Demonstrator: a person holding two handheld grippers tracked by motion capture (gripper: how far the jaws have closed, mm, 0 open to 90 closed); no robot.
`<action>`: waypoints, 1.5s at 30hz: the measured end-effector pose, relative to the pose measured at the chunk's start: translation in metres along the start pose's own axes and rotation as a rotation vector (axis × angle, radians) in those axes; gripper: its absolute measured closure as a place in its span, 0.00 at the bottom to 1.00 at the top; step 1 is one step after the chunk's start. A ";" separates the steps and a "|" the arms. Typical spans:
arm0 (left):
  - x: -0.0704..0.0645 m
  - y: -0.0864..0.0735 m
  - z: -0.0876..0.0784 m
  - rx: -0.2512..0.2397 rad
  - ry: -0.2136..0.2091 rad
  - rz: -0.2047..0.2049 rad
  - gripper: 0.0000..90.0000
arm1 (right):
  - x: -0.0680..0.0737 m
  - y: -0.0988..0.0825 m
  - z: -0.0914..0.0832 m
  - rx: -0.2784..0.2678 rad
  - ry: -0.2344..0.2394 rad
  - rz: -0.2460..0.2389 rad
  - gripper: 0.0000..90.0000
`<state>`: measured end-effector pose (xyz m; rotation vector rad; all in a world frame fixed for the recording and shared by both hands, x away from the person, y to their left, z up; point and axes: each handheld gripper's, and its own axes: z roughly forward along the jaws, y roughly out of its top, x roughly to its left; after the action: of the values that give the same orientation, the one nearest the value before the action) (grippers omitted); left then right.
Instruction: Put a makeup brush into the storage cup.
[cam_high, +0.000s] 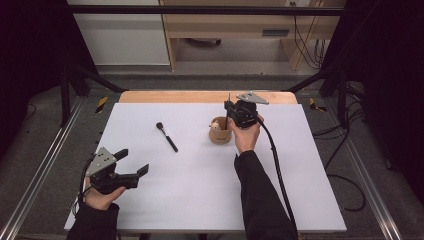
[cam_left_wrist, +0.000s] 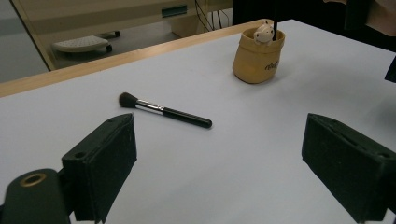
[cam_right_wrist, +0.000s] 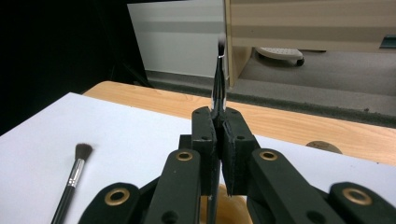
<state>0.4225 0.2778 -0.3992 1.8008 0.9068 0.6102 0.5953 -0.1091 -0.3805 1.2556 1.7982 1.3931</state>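
Observation:
A tan cup (cam_high: 220, 131) (cam_left_wrist: 258, 57) with a small white figure on its rim stands right of the table's middle. My right gripper (cam_high: 229, 109) (cam_right_wrist: 218, 122) is just above it, shut on a thin dark brush (cam_right_wrist: 219, 74) that stands upright, bristles up, its handle reaching down into the cup. A second makeup brush (cam_high: 166, 136) (cam_left_wrist: 163, 111) (cam_right_wrist: 70, 183) with a black handle lies flat on the white table to the cup's left. My left gripper (cam_high: 134, 161) (cam_left_wrist: 219, 172) rests near the front left corner, open, with nothing between its pads.
The white tabletop (cam_high: 200, 195) has a wooden strip (cam_high: 207, 96) along its far edge. Beyond it stand a wooden desk (cam_high: 250, 30) and cables on the floor. A black cable (cam_high: 277, 170) trails from my right gripper across the table's right side.

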 end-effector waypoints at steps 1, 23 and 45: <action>0.000 0.000 0.000 0.000 0.000 0.000 0.11 | 0.000 0.000 0.000 0.000 0.000 0.000 0.95; -0.001 0.001 -0.001 -0.001 0.003 0.006 0.11 | 0.003 -0.017 0.011 0.102 -0.025 0.028 0.95; -0.002 0.000 0.001 0.005 0.006 0.003 0.11 | 0.001 -0.020 -0.010 0.167 0.024 0.024 0.68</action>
<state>0.4222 0.2758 -0.3996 1.8066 0.9104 0.6158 0.5798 -0.1132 -0.3958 1.3541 1.9557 1.2976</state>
